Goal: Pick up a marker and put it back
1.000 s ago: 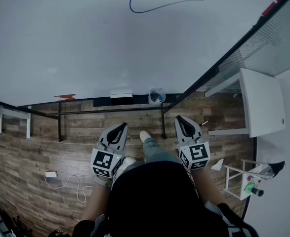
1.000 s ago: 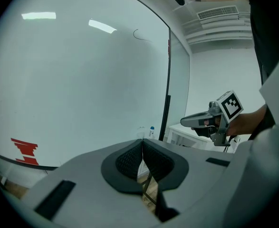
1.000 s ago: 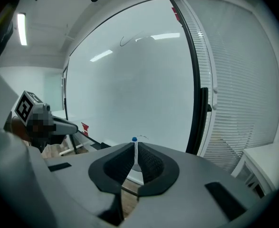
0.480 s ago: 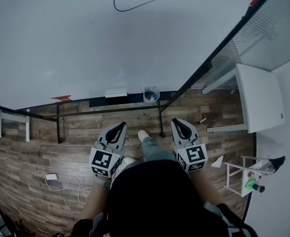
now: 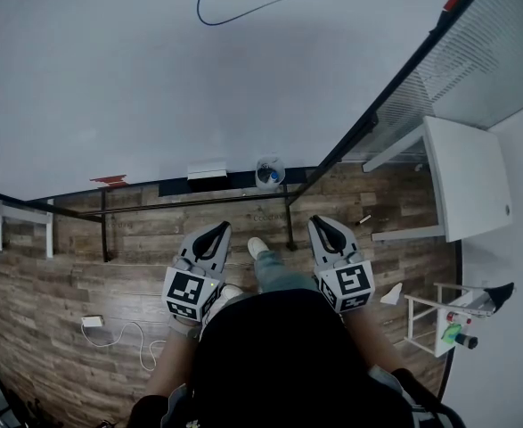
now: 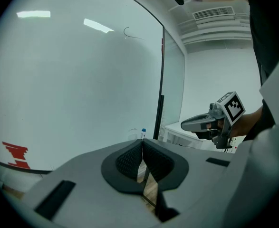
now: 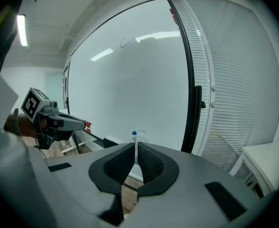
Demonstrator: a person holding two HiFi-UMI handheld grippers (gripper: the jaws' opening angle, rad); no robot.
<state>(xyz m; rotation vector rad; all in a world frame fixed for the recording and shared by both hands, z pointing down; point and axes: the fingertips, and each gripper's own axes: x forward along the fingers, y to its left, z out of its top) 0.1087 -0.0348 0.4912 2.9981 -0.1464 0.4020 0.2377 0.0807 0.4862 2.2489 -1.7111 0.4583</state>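
The marker (image 7: 134,135) stands upright, blue cap up, in a small clear cup (image 5: 270,160) on the ledge at the foot of the whiteboard (image 5: 154,78). It is ahead of both tongs and well apart from them. The left tongs (image 5: 215,232) and right tongs (image 5: 320,223) are both closed and empty. The right looks slightly nearer, and its closed tips line up on the marker.

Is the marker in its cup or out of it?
In: the blue-capped marker stands in the clear cup by the whiteboard, and the right gripper is shut on nothing.
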